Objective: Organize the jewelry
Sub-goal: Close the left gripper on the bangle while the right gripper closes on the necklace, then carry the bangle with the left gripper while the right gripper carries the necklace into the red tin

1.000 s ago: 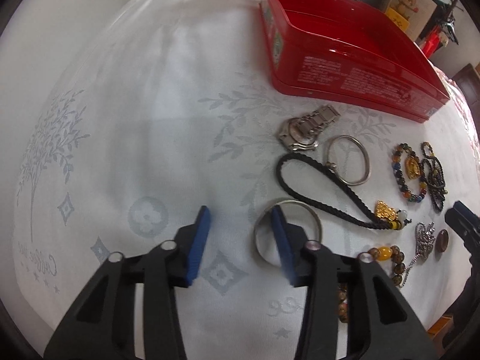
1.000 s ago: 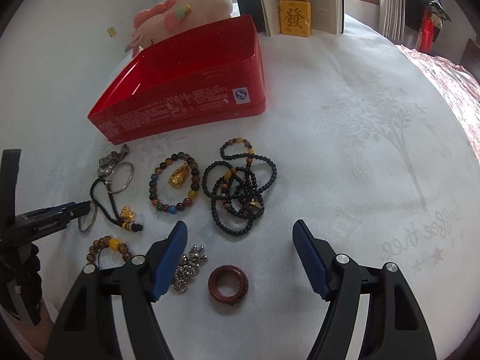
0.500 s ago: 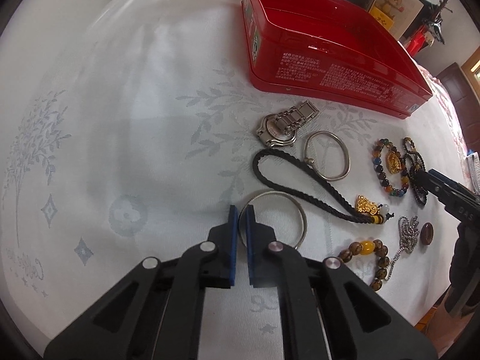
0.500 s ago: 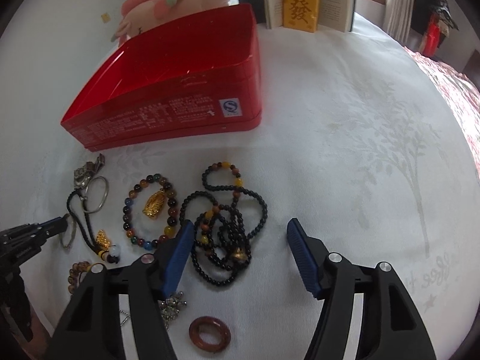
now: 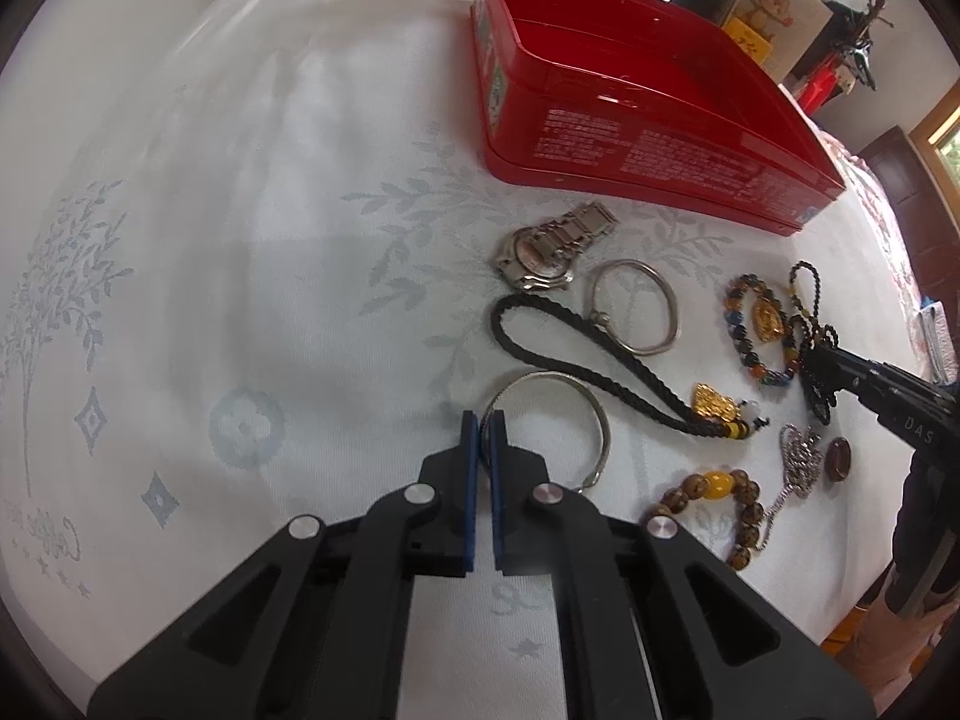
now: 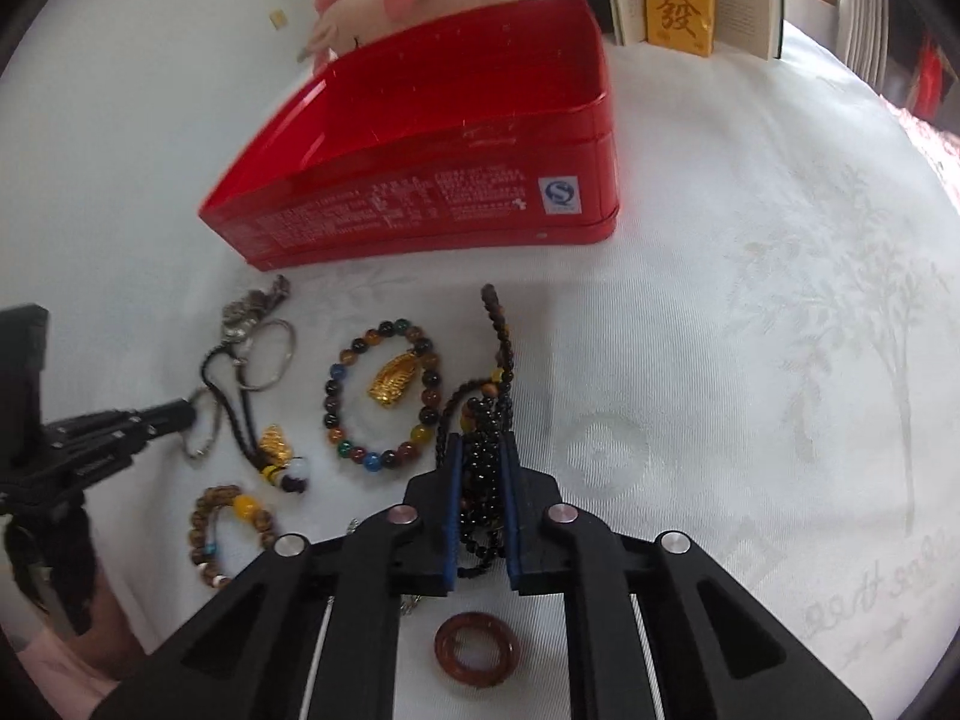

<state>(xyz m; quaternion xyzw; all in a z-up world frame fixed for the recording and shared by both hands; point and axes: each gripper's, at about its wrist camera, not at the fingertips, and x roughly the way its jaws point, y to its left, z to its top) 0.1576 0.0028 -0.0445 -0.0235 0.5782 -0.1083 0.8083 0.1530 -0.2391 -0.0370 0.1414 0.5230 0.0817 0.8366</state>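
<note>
The left tool (image 5: 483,420) has its blue pads pressed together on the near rim of the thin silver bangle (image 5: 591,414), which lies flat on the white tabletop (image 5: 240,240) well short of the red tin (image 5: 660,120) and to the tin's front-left side. The right tool (image 6: 480,462) is clamped on the bunched black bead strand (image 6: 480,450); a tail of that strand (image 6: 501,324) runs straight away from the pads toward the tin's front wall, so its long axis points at the tin.

Both grasped pieces sit on the near side of the tin, and the tin's open top faces up — the coming move looks like a lift and a carry forward over the front wall. Judging from the right wrist view, the bead strand is nearer the tin than the bangle is, so the right tool has the shorter trip. The dangling beads may snag the multicoloured bead bracelet (image 6: 384,396) just beside them.

Ungrasped in front of the tin: a steel watch (image 5: 543,249), a second silver ring-bangle (image 5: 636,309), a black braided cord with a gold charm (image 5: 576,348), a brown bead bracelet with an amber bead (image 5: 714,501) and a reddish-brown ring (image 6: 477,651).

Writing: the tin's front carries fine white print too small to read, plus a blue "S" mark (image 6: 561,195). Behind the tin a yellow block (image 6: 678,15) shows the character 發. The right tool's body reads "DAS" (image 5: 918,426) in the left wrist view.
</note>
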